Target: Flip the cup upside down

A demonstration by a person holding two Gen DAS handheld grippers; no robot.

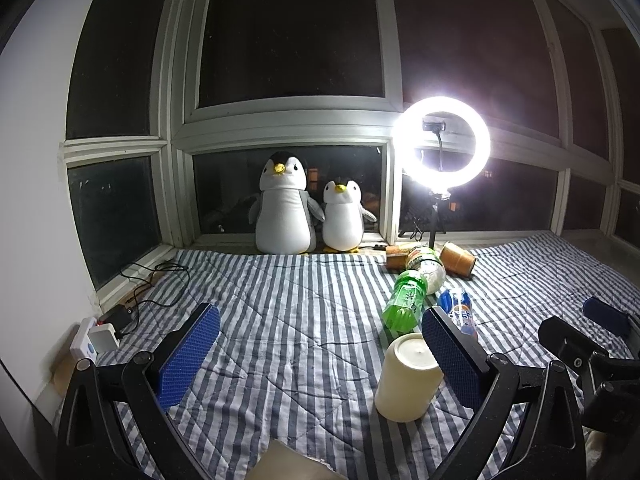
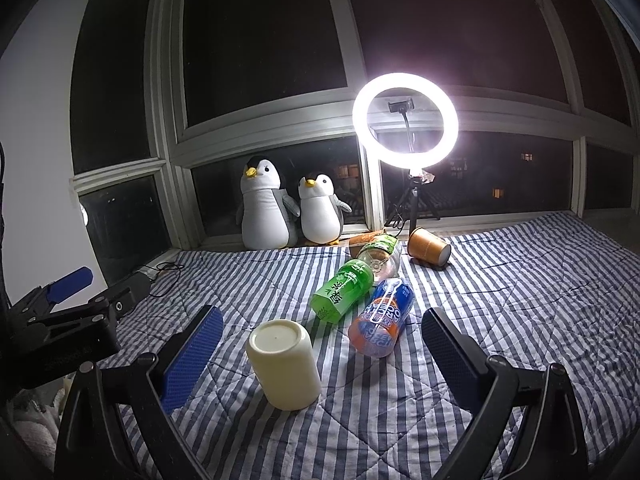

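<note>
Between our right fingers (image 2: 322, 354), the cream cup (image 2: 283, 364) stands upside down.
Both our fingers, left (image 1: 320, 354) too, are spread wide, grasping nothing.

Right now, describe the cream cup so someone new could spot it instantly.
Start at the glowing ring light by the window, then come forward over the striped quilt past the pile of lying bottles. The cream cup stands alone just in front of the green bottle. Unlike the tipped orange cup and the bottles, it is plain, unlabelled and sits base-up.
</note>
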